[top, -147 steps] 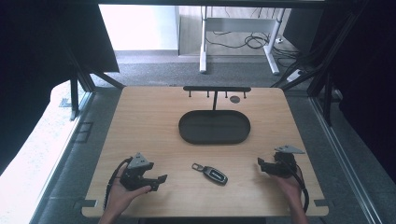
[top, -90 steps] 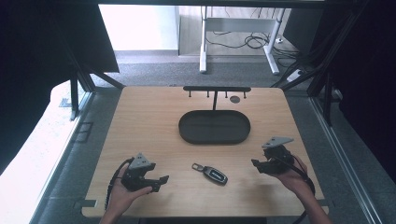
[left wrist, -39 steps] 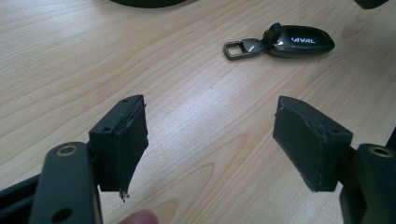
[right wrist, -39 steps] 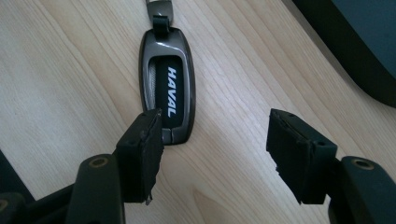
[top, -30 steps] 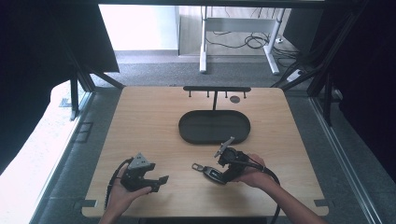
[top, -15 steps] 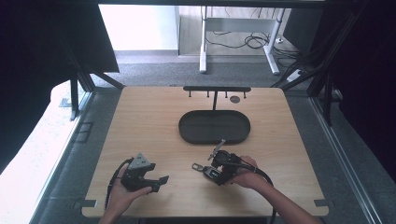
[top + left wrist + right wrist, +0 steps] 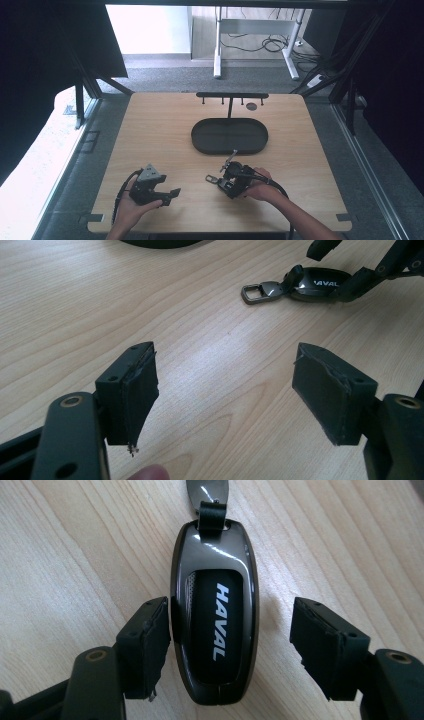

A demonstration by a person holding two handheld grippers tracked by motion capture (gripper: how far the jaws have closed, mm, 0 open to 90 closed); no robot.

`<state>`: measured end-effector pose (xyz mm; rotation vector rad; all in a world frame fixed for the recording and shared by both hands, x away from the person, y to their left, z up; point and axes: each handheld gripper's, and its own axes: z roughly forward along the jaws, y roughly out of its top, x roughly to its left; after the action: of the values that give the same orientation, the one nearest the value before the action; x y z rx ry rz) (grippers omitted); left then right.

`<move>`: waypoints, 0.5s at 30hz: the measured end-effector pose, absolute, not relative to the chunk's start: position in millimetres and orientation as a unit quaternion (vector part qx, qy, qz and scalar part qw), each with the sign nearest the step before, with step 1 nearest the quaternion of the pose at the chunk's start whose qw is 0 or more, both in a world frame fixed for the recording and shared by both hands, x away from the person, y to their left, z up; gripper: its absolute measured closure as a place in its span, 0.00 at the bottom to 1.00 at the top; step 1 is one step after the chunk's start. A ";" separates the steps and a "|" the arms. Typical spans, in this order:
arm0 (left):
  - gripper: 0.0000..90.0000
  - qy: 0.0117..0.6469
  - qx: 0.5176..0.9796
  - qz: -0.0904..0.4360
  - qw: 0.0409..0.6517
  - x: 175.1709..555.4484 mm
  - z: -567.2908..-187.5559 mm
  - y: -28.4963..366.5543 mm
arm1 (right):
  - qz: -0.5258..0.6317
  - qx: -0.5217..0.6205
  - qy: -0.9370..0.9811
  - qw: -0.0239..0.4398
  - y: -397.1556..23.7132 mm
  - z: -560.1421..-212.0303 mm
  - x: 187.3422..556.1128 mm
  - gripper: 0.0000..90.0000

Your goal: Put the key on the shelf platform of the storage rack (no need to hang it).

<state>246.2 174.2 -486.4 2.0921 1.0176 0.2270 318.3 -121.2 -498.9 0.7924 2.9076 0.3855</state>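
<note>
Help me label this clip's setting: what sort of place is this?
Probably a lab or workshop recording bench: a bare wooden table inside a black metal frame, grey carpet, a desk with loose cables behind.

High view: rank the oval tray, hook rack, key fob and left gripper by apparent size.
1. oval tray, clearly largest.
2. hook rack, nearly as long but thin.
3. left gripper; it sits closer to the camera, so this rank is unsure.
4. key fob, smallest, partly covered by the right gripper.
</note>
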 end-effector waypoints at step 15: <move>0.29 0.403 0.823 0.089 0.391 246.9 -487.7 174.2 | 0.117 0.264 0.957 0.035 -117.6 -506.1 324.7 0.41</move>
<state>246.9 174.2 -487.7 2.0900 1.0225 0.2253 324.7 -117.6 -506.1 0.8115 2.9417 0.3584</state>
